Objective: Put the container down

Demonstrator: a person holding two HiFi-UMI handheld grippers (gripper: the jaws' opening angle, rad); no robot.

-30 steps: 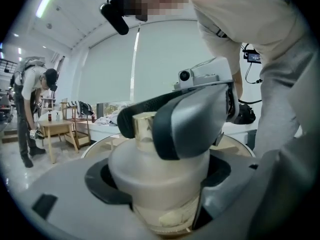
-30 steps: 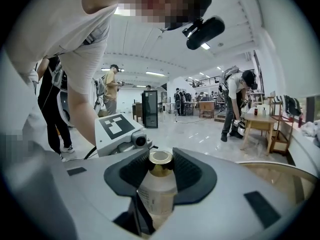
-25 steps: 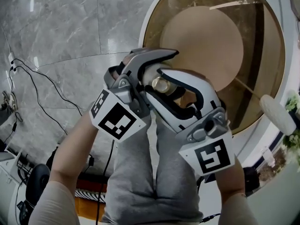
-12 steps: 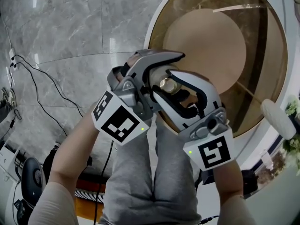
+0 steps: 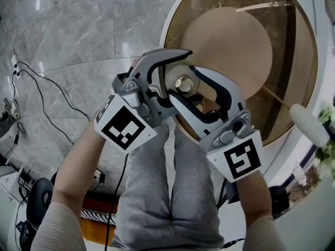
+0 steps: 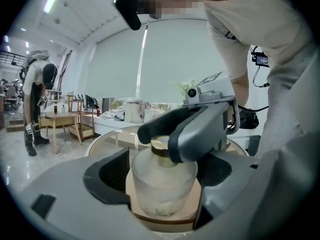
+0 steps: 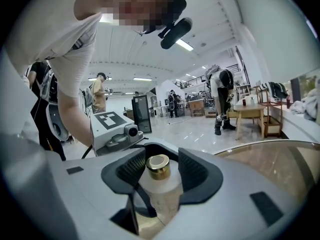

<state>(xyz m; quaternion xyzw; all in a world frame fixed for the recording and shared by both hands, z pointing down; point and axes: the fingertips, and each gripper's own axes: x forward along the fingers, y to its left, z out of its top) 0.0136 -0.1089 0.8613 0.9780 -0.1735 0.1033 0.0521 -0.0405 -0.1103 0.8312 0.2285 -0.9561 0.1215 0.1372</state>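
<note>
The right claw (image 7: pixel 159 173) is spreading its jaws, looser than a second ago, with the bottle (image 7: pixel 163 196) and its gold cap (image 7: pixel 159 166) between them. The left claw (image 6: pixel 163 178) looks snug on the frosted body at the glass table (image 5: pixel 293 77) edge, so the set-down falls to it.

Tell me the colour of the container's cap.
The cap is shiny gold; the right gripper view shows it best.

Container (image 5: pixel 184 83) in left claw (image 5: pixel 171 80), over table (image 5: pixel 296 61)
</note>
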